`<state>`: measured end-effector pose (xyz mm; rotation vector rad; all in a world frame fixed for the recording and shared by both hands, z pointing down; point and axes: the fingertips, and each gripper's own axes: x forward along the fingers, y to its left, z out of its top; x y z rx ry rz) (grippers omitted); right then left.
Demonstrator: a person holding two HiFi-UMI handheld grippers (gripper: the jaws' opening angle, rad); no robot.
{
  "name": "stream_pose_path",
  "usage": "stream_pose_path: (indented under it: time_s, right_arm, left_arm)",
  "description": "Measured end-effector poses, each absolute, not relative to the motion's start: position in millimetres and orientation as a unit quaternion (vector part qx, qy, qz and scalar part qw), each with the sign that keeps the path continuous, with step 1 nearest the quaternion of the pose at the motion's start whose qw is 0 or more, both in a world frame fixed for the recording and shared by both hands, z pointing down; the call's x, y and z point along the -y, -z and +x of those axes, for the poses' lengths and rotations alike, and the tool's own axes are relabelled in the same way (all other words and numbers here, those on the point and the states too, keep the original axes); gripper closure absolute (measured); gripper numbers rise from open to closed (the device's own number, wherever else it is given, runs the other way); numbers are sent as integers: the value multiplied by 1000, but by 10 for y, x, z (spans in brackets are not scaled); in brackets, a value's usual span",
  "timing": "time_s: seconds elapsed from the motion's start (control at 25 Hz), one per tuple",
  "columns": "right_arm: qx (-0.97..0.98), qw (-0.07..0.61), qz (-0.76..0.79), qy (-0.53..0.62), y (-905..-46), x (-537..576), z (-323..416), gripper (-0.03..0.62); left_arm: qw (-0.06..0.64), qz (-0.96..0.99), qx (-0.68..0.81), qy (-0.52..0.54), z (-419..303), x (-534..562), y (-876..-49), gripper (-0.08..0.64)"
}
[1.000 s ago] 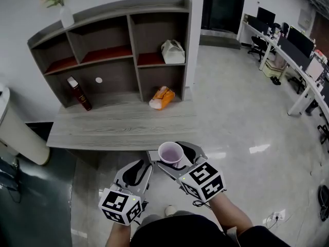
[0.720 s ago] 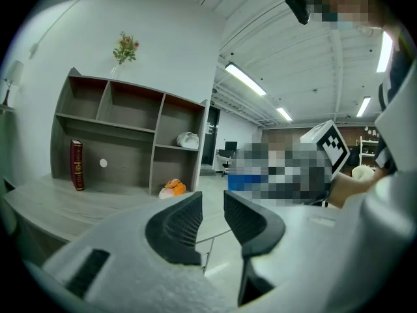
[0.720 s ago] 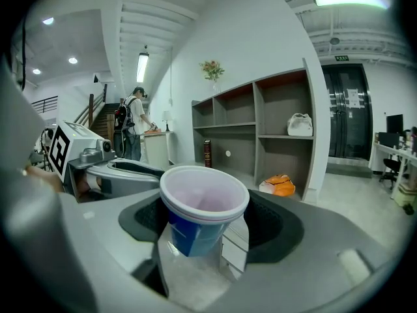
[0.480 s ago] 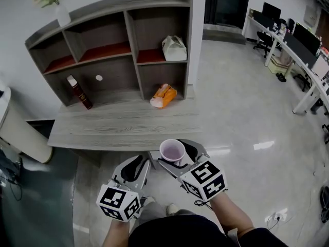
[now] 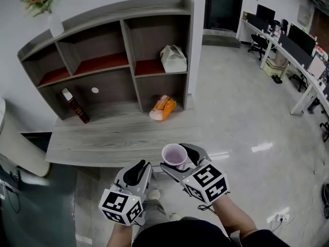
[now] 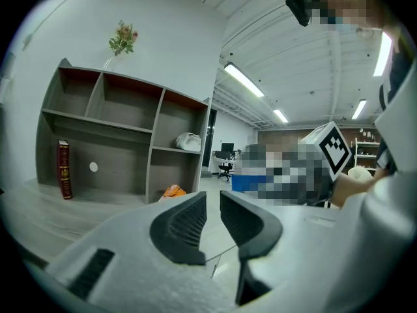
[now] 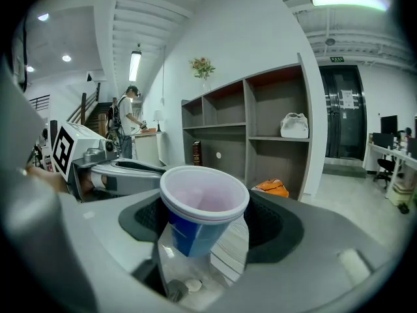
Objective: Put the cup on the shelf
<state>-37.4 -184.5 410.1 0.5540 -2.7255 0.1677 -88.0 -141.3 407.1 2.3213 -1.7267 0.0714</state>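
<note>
Cup [image 7: 203,207] is blue outside, white inside, upright and empty-looking, pinched by its sides between the right gripper's [image 7: 208,222] jaws. It's out over the floor in front of the person, well short of the shelf [image 5: 113,9]. So the carry is on, but no placing yet.

Left gripper [image 6: 212,222] sits beside it, jaws nearly pressed together with just a sliver of gap and nothing in there.

Past the grey counter [image 5: 118,133], the shelf's cubbies aren't all free. There's a white bag [image 5: 174,58] upper right, an orange packet [image 5: 162,107] below it and a book [image 5: 72,106] leaning at lower left.

My worries from here: it's a thin party cup, so too much squeeze could buckle it, and too little could let it slip. Going into a cubby, the rim could clip the board above or the jaws could nudge the bag. Letting go while it's tilted would probably tip it over.
</note>
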Motion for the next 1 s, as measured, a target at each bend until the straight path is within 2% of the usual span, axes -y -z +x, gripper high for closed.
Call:
stream_pose_path:
  time_s: [0.36, 1.0]
  right_arm:
    - [961, 171, 212, -46, -3880, 2441, -818, 244]
    - [955, 178, 235, -37, -3675, 3226, -1510, 244]
  left_arm:
    - [113, 806, 580, -17, -1357, 1997, -3918, 528]
    - [112, 818, 564, -17, -2022, 2629, -3784, 528]
